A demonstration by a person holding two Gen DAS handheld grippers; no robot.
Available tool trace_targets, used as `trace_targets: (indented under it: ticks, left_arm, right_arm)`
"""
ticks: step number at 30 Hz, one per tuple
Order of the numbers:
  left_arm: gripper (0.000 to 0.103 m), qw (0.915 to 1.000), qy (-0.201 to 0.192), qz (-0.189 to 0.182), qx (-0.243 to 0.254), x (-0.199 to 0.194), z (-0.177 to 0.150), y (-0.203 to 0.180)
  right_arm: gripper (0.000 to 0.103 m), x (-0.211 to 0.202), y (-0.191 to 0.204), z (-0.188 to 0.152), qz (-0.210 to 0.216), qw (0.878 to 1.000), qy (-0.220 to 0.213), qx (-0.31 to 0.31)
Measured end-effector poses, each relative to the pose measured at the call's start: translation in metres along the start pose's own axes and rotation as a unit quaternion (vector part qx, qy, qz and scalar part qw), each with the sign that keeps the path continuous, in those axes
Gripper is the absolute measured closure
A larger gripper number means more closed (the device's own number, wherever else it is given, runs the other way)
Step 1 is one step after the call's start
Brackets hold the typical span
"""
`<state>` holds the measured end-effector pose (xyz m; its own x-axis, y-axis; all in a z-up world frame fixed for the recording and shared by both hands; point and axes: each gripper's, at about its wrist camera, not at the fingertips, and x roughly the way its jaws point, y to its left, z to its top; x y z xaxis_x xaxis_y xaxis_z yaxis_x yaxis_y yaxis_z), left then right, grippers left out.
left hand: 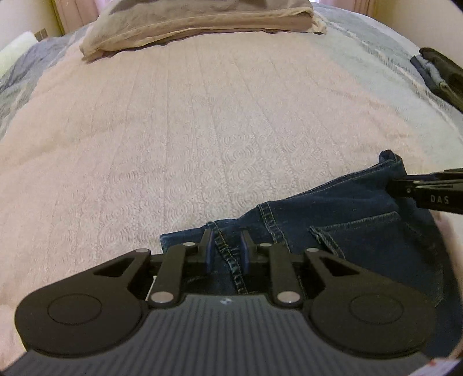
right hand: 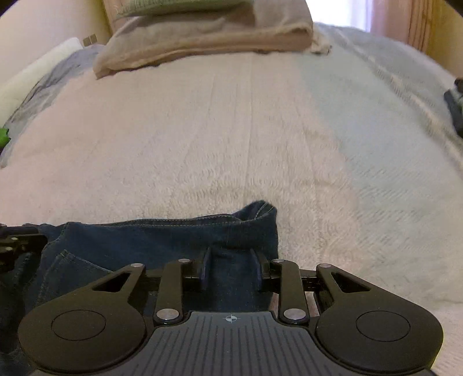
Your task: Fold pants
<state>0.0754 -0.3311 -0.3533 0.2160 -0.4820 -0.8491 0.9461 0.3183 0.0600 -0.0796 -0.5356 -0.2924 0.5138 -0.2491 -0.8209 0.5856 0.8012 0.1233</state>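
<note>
While you are working with both tools low over the bed (left hand: 179,138), the jeans (left hand: 361,231) are lying bunched at its near edge, waistband end toward the pillows (left hand: 196,26). Your left tool (left hand: 226,245) is straddling a stitched seam with its pads spread and a gap showing on each side, so it is not yet pinching. Your right tool (right hand: 231,261) is likewise standing open around the denim near the waistband corner. If you are lifting before both are clamping, the cloth is likely sliding out; uneven grips are risking a skewed fold, and dragging is risking rucking the fuzzy blanket.
</note>
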Motion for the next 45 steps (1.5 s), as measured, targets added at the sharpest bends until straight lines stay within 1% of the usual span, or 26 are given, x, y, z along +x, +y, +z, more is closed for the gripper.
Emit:
trace_targets:
  ticks: [2,5,7,10,11,12,15,16,18,20,22,25,29,32,38,40,41,42,44,45]
  left_arm:
    - [0.085,1.0,0.006,0.0,0.004,-0.004,0.002,0.0]
    - [0.085,0.9999,0.005,-0.013,-0.003,-0.026,0.005,0.007]
    - [0.085,0.9998,0.003,-0.018,-0.007,-0.043,0.003,0.01]
    - [0.085,0.9991,0.009,-0.038,-0.019,-0.071,-0.012,0.013]
    - [0.085,0.9986,0.02,-0.043,-0.023,-0.077,-0.018,0.013]
    - [0.085,0.9981,0.037,-0.041,-0.026,-0.081,-0.025,0.013]
    - [0.085,0.9954,0.084,-0.025,-0.039,-0.089,-0.04,0.011]
    - [0.085,0.9944,0.094,-0.022,-0.043,-0.095,-0.044,0.01]
    - [0.082,0.9929,0.108,-0.019,-0.046,-0.107,-0.05,0.007]
    - [0.078,0.9909,0.127,-0.009,-0.044,-0.116,-0.055,0.003]
    - [0.071,0.989,0.14,-0.006,-0.049,-0.123,-0.058,0.0]
    - [0.067,0.9862,0.157,-0.002,-0.053,-0.131,-0.064,-0.001]
    - [0.065,0.984,0.168,0.001,-0.058,-0.134,-0.071,-0.005]
    - [0.065,0.9826,0.177,0.003,-0.058,-0.133,-0.076,-0.006]
    - [0.065,0.9807,0.183,0.0,-0.069,-0.134,-0.081,-0.006]
    - [0.064,0.9829,0.169,-0.01,-0.074,-0.14,-0.077,-0.002]
    - [0.064,0.9847,0.154,-0.019,-0.08,-0.144,-0.072,0.005]
    - [0.062,0.9858,0.14,-0.025,-0.088,-0.146,-0.066,0.013]
    - [0.048,0.9862,0.108,-0.042,-0.118,-0.148,-0.06,0.036]
    - [0.036,0.9851,0.094,-0.053,-0.134,-0.146,-0.058,0.047]
  right_arm:
    - [0.078,-0.007,0.0,0.003,-0.001,1.0,0.004,-0.002]
    - [0.078,-0.035,0.006,0.001,-0.01,1.0,0.0,0.007]
    - [0.078,-0.062,0.009,-0.014,0.001,1.0,-0.005,0.017]
    - [0.078,-0.093,0.02,-0.037,0.014,1.0,0.007,0.019]
    - [0.078,-0.096,0.025,-0.045,0.016,1.0,0.016,0.019]
    - [0.078,-0.098,0.029,-0.054,0.017,0.999,0.032,0.021]
    - [0.078,-0.103,0.04,-0.075,0.001,0.996,0.08,0.026]
    - [0.078,-0.107,0.042,-0.08,-0.003,0.996,0.088,0.026]
    - [0.073,-0.116,0.048,-0.085,-0.01,0.994,0.104,0.027]
    - [0.042,-0.123,0.048,-0.084,-0.014,0.993,0.116,0.03]
    - [0.041,-0.135,0.05,-0.082,-0.007,0.993,0.114,0.031]
    - [0.04,-0.146,0.054,-0.08,0.001,0.992,0.12,0.032]
    - [0.039,-0.151,0.057,-0.087,0.01,0.991,0.128,0.03]
    - [0.039,-0.147,0.056,-0.095,0.015,0.99,0.139,0.033]
    - [0.039,-0.145,0.055,-0.103,0.028,0.987,0.154,0.029]
    - [0.039,-0.148,0.052,-0.102,0.032,0.988,0.151,0.022]
    - [0.039,-0.149,0.048,-0.1,0.033,0.989,0.143,0.023]
    - [0.039,-0.151,0.043,-0.097,0.037,0.99,0.133,0.028]
    - [0.039,-0.153,0.027,-0.09,0.05,0.991,0.111,0.046]
    - [0.039,-0.151,0.016,-0.087,0.06,0.991,0.098,0.064]
